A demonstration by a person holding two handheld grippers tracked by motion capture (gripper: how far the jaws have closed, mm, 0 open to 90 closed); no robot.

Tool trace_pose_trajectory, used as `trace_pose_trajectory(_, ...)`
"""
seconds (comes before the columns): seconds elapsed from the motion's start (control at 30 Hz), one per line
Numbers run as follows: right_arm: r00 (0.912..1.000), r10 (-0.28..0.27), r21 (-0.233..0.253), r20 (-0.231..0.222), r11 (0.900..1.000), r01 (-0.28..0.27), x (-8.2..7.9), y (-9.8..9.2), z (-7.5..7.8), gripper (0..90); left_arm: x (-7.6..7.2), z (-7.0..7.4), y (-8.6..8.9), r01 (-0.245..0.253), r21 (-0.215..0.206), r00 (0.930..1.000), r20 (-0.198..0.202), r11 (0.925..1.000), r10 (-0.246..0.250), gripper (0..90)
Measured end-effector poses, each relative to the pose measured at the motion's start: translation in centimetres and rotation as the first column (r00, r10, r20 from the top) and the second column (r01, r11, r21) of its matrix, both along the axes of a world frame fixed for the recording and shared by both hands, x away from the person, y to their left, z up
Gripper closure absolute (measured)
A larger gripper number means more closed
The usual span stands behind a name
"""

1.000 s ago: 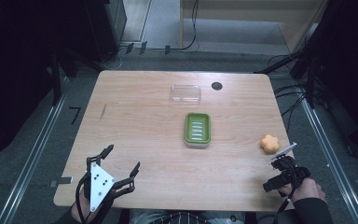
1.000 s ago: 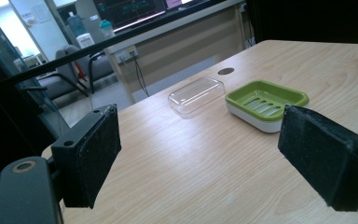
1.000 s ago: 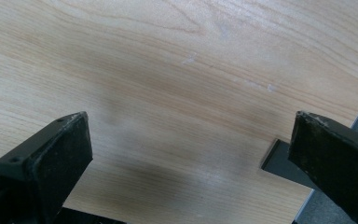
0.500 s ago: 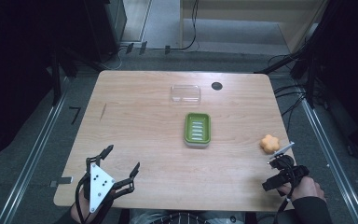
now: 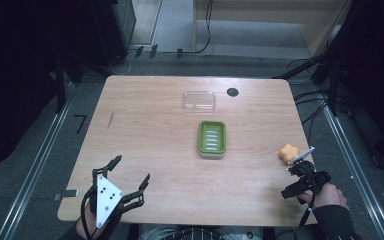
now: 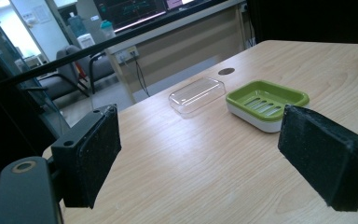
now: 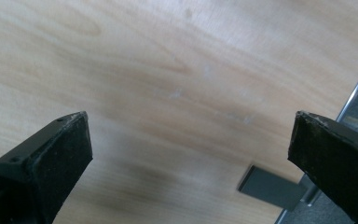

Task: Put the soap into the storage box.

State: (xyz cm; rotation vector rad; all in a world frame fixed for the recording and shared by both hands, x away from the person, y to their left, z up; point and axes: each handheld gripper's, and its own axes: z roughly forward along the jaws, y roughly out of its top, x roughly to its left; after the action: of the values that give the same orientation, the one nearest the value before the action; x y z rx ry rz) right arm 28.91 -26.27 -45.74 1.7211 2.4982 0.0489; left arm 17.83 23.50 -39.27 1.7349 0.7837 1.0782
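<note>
At the near left corner of the wooden table (image 5: 150,130), the left claw (image 5: 131,171) is hovering with its jaws spread wide and nothing between them, a grey three-cornered plate (image 5: 105,199) sitting on top of it. At the near right edge, the right claw (image 5: 295,170) is also standing wide and empty, gripped by a hand (image 5: 326,195) in a dark sleeve; its own view is looking down on bare wood between two well-separated pads (image 7: 63,158).

Just beyond the right claw, an orange lumpy object (image 5: 288,152) is lying near the table's right edge; whether the claw is touching it I cannot tell.

Farther in, near the middle, a green soap dish (image 5: 212,139) with a slotted floor is sitting flat. Beyond it, and apart from it, a clear plastic lid (image 5: 199,99) is resting on the wood. A small dark round hole (image 5: 232,92) is showing beside the lid, toward the far edge.
</note>
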Motion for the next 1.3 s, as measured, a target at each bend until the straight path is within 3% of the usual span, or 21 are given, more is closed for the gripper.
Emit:
trace_pose_trajectory(0.87,0.9992,-0.004,0.013,0.039,1.0,0.004,3.0,0.0,0.8,0.0,0.0,0.0,-0.1,0.001,0.007,1.0,-0.002,1.0,-0.001,13.5)
trace_pose_trajectory(1.3,0.9986,-0.026,0.05,0.045,0.998,0.024,4.7,-0.5,0.9,0.0,0.0,0.0,-0.1,0.003,0.008,1.0,-0.003,1.0,-0.003,13.5)
